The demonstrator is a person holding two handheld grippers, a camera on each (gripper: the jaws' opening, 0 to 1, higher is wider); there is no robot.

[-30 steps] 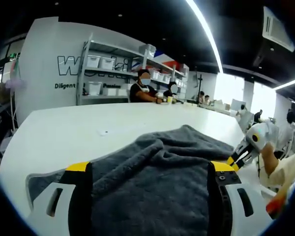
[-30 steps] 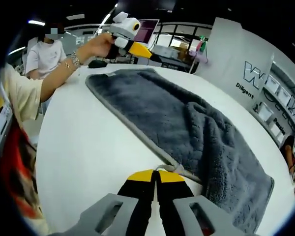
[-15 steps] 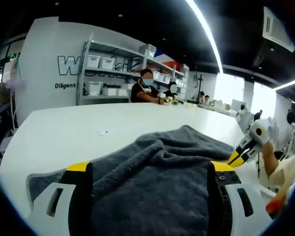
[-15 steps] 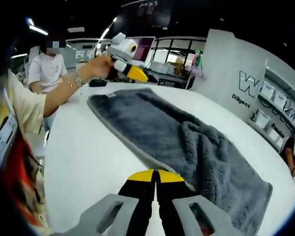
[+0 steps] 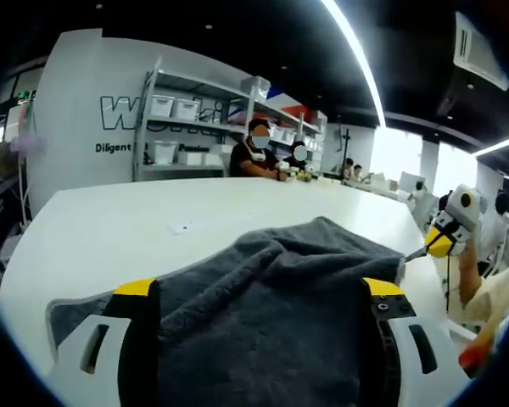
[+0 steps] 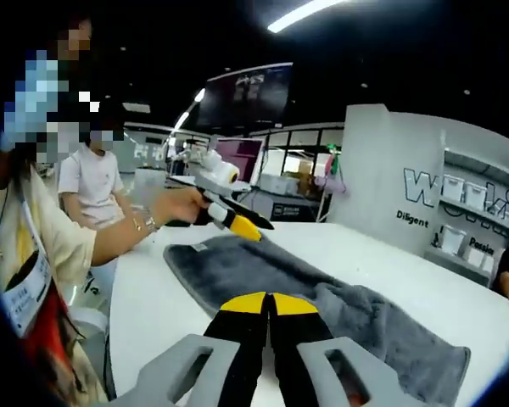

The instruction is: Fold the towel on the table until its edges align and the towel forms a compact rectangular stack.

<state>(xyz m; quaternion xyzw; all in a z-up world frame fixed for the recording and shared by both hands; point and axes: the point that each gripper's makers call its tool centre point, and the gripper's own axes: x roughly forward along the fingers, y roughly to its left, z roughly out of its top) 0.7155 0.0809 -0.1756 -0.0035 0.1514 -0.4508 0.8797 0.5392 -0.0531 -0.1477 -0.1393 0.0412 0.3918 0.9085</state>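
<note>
Here, count of task things: we see one grey towel [image 5: 271, 288], lying on one white table [image 5: 127, 220].
Grippers: we count two, each with yellow-tipped black jaws.
Left gripper [image 5: 259, 292]: in the left gripper view its jaws stand wide apart, one at each side of the towel, which spreads between them; whether either jaw touches the cloth we cannot tell. From the right gripper view we see this gripper [image 6: 237, 222] held in the person's hand [image 6: 182, 206] above the towel's far end.
Right gripper [image 6: 270, 303]: in its own view we see the jaws pressed together with no gap, raised over the towel [image 6: 322, 309]; whether they pinch any cloth we cannot tell. In the left gripper view it [image 5: 445, 237] sits at the towel's right corner, where the cloth draws to a point toward its yellow tip.
Towel shape: we see it rumpled, with a raised fold near the middle.
Edges: the hemmed near edge runs along the table [image 6: 148, 292] beside the person.
Open room: we see broad bare tabletop beyond the towel, toward the shelves [image 5: 187, 127].
Others: two people sit at the table's far end.
</note>
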